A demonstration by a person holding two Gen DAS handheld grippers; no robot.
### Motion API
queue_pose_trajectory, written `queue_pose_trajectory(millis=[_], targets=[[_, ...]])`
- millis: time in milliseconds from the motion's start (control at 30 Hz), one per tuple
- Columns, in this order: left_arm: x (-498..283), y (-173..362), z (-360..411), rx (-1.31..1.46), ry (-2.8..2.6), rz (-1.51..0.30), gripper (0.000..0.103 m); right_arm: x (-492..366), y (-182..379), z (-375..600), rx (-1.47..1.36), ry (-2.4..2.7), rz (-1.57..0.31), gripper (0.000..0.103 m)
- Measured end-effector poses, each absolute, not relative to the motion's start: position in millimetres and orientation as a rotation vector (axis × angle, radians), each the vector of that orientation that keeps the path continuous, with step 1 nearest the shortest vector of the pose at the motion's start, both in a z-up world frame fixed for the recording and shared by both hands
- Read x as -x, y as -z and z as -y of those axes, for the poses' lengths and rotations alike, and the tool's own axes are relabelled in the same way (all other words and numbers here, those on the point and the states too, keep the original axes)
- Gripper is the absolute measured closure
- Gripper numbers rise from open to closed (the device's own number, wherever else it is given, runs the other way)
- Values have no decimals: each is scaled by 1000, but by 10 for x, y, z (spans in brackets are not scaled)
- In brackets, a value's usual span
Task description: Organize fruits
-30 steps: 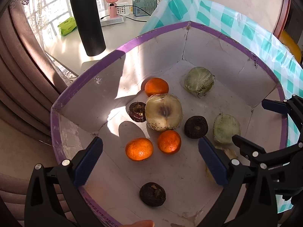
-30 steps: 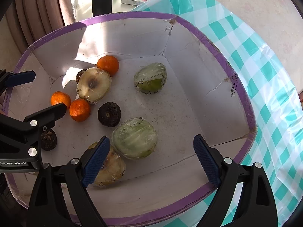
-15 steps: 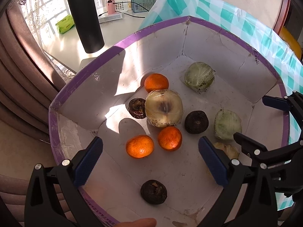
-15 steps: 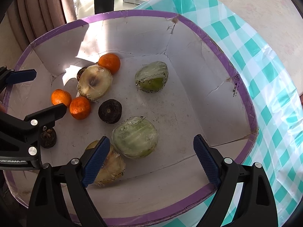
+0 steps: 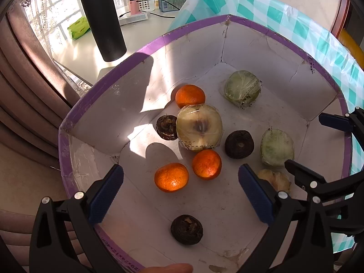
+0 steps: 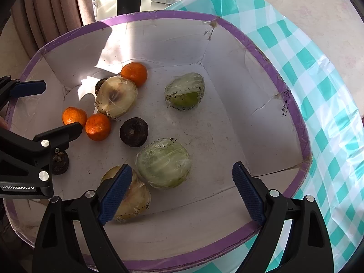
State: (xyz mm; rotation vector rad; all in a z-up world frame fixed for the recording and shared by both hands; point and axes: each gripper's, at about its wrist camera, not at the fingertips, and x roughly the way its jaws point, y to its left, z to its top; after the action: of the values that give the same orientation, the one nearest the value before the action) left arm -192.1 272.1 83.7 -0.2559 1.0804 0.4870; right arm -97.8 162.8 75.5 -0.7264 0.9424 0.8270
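Both hands tilt steeply down over the white purple-rimmed cardboard box. The left hand-held gripper and right hand-held gripper gape wide, released, touching nothing. At the right one's twelve o'clock lies a plastic-wrapped pale green fruit; orange tangerines lie at the left one's twelve.

Both wrist views close above, angled steeply down into one white box; shared: its floor and fruit.

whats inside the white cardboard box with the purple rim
Inside the white cardboard box with the purple rim: three small oranges, three dark brown round fruits, and four plastic-wrapped fruits. Both open grippers partly cover some.
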Motion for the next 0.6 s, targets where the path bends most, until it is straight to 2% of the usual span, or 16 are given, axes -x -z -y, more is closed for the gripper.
queue_pose_trajectory(millis=[600], targets=[[1926,-848,-2723,260,-487,-1075,2,981,-731,-1636,740,-827,-942,17]])
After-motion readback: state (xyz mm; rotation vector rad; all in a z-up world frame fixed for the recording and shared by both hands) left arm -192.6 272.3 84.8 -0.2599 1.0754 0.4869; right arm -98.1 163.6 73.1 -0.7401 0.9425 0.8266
